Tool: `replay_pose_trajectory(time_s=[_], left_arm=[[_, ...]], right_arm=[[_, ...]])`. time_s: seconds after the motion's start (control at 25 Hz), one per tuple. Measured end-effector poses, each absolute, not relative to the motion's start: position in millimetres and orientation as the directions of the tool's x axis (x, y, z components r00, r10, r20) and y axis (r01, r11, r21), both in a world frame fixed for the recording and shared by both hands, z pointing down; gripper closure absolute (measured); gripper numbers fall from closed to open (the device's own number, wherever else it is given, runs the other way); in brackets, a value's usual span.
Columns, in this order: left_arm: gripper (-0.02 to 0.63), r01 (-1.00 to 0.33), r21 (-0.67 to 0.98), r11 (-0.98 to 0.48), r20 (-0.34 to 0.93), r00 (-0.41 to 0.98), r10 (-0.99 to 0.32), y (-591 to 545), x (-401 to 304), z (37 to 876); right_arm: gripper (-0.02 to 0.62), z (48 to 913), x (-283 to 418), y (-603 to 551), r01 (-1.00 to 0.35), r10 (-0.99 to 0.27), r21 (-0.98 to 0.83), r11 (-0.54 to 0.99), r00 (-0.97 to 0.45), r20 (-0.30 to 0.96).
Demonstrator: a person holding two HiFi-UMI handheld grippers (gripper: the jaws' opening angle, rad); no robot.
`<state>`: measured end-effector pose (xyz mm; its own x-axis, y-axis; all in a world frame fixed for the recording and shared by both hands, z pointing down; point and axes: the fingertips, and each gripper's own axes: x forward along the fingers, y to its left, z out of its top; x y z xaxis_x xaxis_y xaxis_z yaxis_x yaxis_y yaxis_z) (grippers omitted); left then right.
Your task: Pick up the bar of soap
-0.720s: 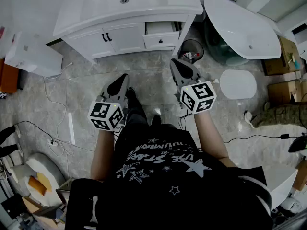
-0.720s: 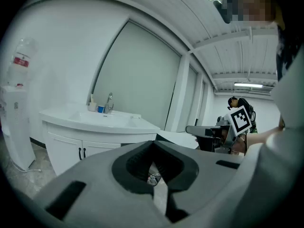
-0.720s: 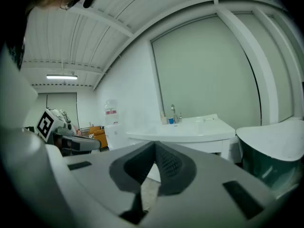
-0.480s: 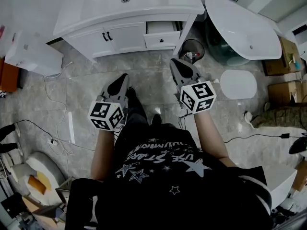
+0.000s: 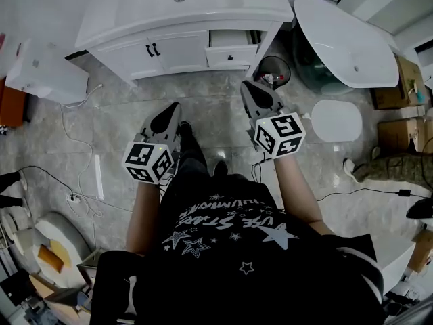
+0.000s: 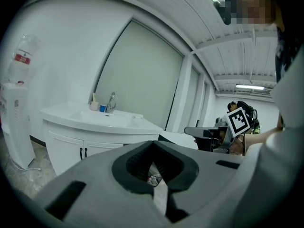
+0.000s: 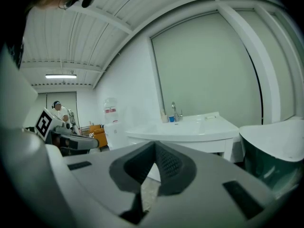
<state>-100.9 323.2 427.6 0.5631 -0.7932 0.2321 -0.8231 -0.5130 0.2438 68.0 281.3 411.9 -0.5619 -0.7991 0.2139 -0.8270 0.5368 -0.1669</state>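
Both jaws shut, empty: left gripper [image 5: 170, 110], right gripper [image 5: 249, 88] over open marble floor [image 5: 210, 114]; vanity [image 5: 135, 15] edge ahead, tub [image 5: 338, 39] front-R. Soap [image 7: 210, 117]: tiny pale shape on vanity top nr basin, not certain.

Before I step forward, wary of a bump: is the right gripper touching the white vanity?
Apart. The right gripper view shows the white vanity standing well beyond the shut right gripper.
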Motion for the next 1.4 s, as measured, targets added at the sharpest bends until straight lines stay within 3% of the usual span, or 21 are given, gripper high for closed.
replay_pose_trajectory(time_s=[0.28,0.4,0.88,1.4], left_arm=[[0.597,-0.819,0.235,-0.524,0.207,0.569,-0.796,290.7,-113.7,420.5],[0.597,-0.817,0.236,-0.526,0.198,0.571,-0.797,265.7,-121.8,418.9],[0.597,-0.792,0.254,-0.555,0.191,0.604,-0.774,124.6,-167.8,418.3],[0.597,-0.740,0.283,-0.610,0.178,0.666,-0.725,23.8,-225.3,418.7]], right_arm=[[0.584,397.4,66.1,248.4,-0.833,-0.825,-0.202,0.515,-0.546,0.150],[0.454,401.4,59.8,225.3,-0.825,-0.813,-0.223,0.520,-0.558,0.168],[0.201,412.5,27.5,90.0,-0.867,-0.839,-0.230,0.442,-0.490,0.237],[0.183,394.1,15.1,10.9,-0.936,-0.912,-0.201,0.288,-0.332,0.241]])
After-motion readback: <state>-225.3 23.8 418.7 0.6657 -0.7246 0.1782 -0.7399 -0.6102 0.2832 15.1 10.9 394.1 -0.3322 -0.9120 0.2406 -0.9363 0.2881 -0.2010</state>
